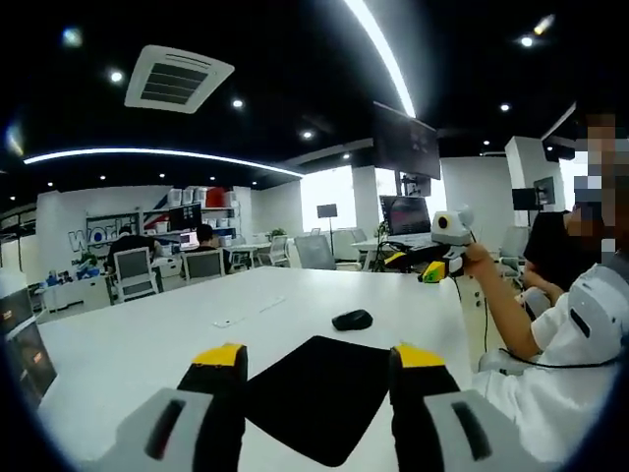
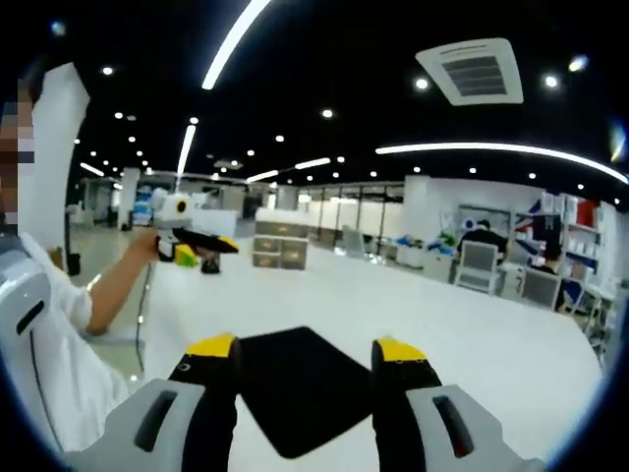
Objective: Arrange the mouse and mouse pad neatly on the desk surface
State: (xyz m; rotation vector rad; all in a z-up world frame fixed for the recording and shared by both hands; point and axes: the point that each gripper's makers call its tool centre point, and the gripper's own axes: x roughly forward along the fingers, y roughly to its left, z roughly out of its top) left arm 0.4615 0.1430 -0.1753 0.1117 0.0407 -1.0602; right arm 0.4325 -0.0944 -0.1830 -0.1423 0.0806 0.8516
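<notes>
Overhead, ceiling light strips (image 1: 157,153); below, white desk (image 1: 147,344) with mouse pad (image 1: 319,393)

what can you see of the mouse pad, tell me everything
The mouse pad is a thin, flat, matte black sheet, roughly square, lying on the white desk turned corner-on like a diamond. Nothing rests on it. The black mouse sits on the desk just beyond its far corner, apart from it. In each view the open tongs frame its near part without visibly gripping it.

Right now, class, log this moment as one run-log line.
left claw: open, empty | right claw: open, empty | mouse pad: on desk | mouse: beyond pad, apart
</notes>
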